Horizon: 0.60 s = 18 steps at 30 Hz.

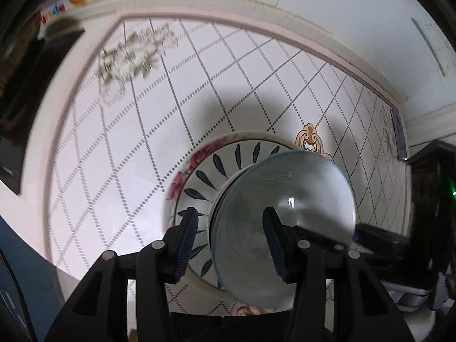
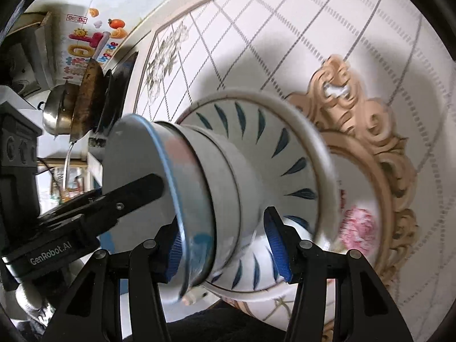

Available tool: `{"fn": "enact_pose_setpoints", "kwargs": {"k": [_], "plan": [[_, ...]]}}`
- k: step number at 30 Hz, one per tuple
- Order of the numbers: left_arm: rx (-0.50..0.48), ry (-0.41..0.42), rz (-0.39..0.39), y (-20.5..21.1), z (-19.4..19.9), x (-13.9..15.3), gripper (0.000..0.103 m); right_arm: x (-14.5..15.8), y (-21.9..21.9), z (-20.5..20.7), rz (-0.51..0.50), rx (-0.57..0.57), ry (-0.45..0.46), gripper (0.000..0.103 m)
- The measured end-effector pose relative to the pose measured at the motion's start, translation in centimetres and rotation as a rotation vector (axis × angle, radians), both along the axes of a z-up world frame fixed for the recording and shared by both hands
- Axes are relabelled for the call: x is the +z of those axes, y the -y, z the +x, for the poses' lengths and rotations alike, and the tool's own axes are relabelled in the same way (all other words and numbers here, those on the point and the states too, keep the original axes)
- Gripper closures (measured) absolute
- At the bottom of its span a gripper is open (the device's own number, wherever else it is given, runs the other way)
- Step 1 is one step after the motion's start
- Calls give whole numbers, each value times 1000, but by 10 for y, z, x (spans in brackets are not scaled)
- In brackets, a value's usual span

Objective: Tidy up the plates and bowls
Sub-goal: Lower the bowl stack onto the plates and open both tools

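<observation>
Tiled with a dotted diamond grid, the bench (image 1: pixel 119 154) fills the background of both frames, and low and right of centre in the left wrist view sits a stack: a flowered plate (image 1: pixel 182 171), a leaf-patterned bowl (image 1: pixel 205 176) on it, and a glass bowl (image 1: pixel 285 208) on top. You look to be mid-stack, seating that top bowl, so the next move calls for a level, centred release. Your left gripper (image 1: pixel 232 243) has its fingers spread astride the glass bowl's rim, one outside, one over its inside; your right gripper (image 2: pixel 229 248) stands wide around the stack's lower edge, and I cannot tell whether either pinches.
</observation>
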<state>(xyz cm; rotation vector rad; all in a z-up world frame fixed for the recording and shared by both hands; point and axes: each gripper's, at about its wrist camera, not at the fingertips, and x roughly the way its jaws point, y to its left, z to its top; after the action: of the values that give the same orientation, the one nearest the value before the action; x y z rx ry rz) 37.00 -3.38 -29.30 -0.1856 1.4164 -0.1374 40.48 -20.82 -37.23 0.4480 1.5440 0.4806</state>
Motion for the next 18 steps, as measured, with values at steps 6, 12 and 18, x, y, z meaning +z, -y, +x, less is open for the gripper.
{"fn": "enact_pose_setpoints", "kwargs": {"k": [6,12,18], "plan": [[-38,82,45,-4,-23,29,47,58,9,-23,-171,-27,154,13],[-71,189,82,-11,-49,59,15,111,9,-56,-322,-102,284,8],[-101,244,73,-20,-73,83,9,147,8,-91,-392,-206,342,6]]}}
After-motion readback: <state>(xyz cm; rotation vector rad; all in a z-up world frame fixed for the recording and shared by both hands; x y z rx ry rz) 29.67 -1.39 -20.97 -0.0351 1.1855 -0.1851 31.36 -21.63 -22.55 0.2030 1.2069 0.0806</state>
